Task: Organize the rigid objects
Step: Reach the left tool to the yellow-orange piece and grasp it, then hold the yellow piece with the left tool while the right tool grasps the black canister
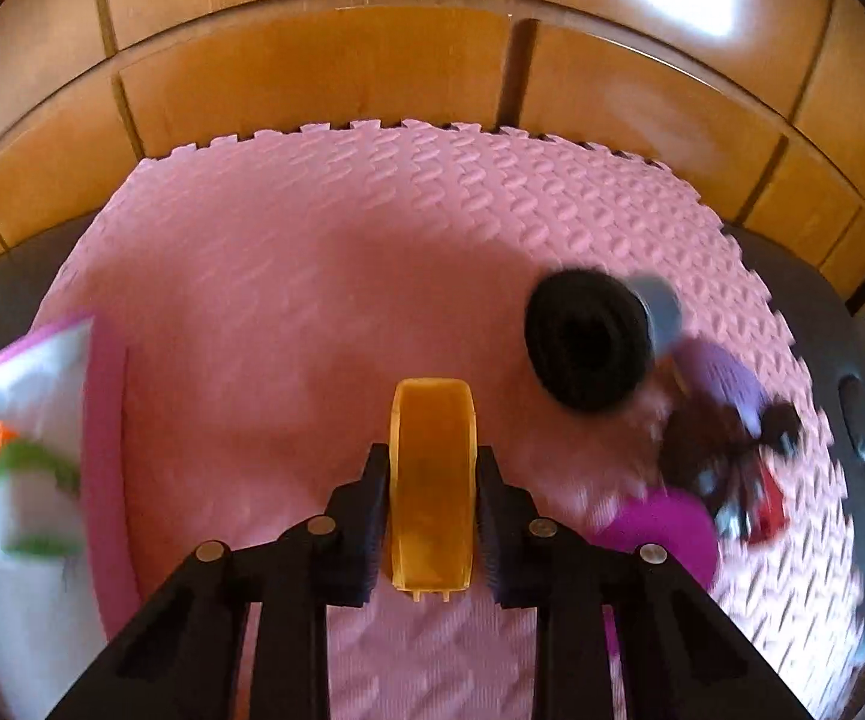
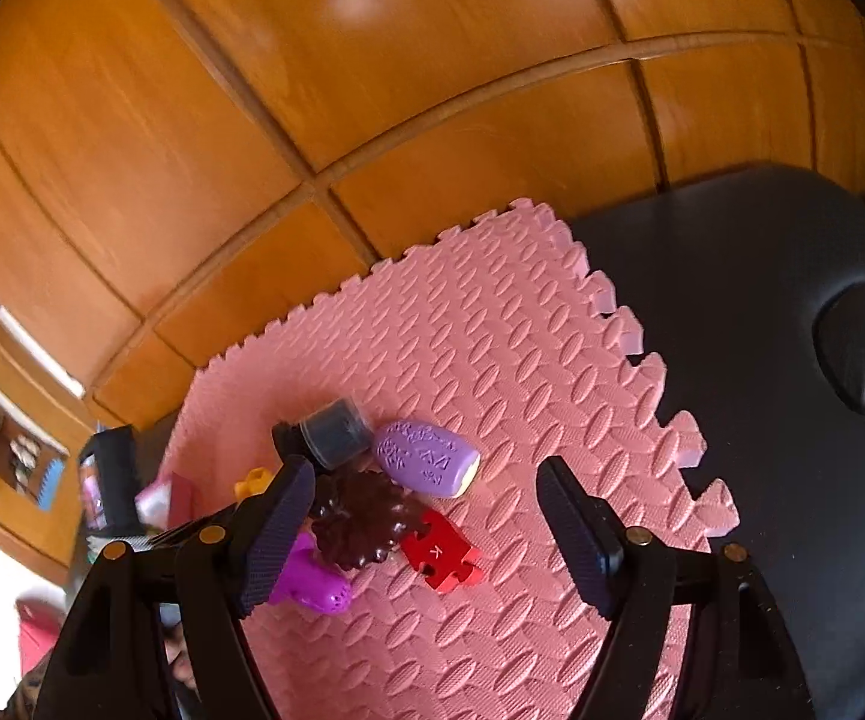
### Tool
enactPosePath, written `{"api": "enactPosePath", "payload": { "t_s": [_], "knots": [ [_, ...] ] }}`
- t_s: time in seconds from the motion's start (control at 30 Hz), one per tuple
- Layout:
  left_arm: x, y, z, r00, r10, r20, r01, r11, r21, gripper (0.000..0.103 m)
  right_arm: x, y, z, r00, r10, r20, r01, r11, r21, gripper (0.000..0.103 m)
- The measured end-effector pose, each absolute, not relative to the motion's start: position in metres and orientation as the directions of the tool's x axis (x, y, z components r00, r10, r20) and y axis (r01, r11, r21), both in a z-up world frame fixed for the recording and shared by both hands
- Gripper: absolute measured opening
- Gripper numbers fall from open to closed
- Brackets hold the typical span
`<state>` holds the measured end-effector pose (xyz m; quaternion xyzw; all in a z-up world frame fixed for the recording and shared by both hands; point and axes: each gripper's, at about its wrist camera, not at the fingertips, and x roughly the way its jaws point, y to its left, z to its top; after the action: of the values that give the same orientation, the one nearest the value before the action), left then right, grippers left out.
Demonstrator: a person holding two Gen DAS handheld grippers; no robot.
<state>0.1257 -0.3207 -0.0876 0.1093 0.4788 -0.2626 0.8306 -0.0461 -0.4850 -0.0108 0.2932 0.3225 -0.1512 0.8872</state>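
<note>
My left gripper (image 1: 432, 516) is shut on a yellow curved plastic piece (image 1: 432, 480), which stands upright between the pads above the pink foam mat (image 1: 312, 276). To its right lie a black round jar (image 1: 588, 339), a lavender piece (image 1: 726, 372) and a magenta toy (image 1: 660, 528), all blurred. In the right wrist view my right gripper (image 2: 426, 471) stands open over the pile: grey-capped jar (image 2: 336, 429), lavender embossed piece (image 2: 426, 459), brown spiky toy (image 2: 360, 519), red puzzle piece (image 2: 441, 549) and magenta toy (image 2: 312, 582). Nothing sits between its pads.
A white bin with a pink rim (image 1: 102, 450) stands at the left of the mat and holds green and orange items. The pink foam mat (image 2: 492, 360) lies on a black padded surface (image 2: 732, 300). Wooden cabinet doors (image 1: 324, 72) rise behind.
</note>
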Motion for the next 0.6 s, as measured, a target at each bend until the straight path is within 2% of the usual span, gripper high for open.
{"api": "enactPosePath", "payload": {
  "t_s": [0.37, 0.47, 0.6],
  "knots": [
    [0.090, -0.307, -0.091, 0.479, -0.366, -0.798, 0.578, 0.816, -0.028, 0.027, -0.005, -0.452, -0.004, 0.704, 0.019, -0.710, 0.305, 0.894, 0.327, 0.078],
    [0.089, -0.304, -0.091, 0.492, -0.374, -0.787, 0.576, 0.817, -0.028, 0.027, 0.017, -0.446, 0.001, 0.681, 0.041, -0.731, 0.252, 0.924, 0.287, 0.085],
    [0.091, -0.300, -0.091, 0.485, -0.393, -0.781, 0.569, 0.820, -0.059, 0.027, 0.047, -0.439, 0.000, 0.631, 0.057, -0.774, 0.190, 0.956, 0.226, 0.086]
  ]
}}
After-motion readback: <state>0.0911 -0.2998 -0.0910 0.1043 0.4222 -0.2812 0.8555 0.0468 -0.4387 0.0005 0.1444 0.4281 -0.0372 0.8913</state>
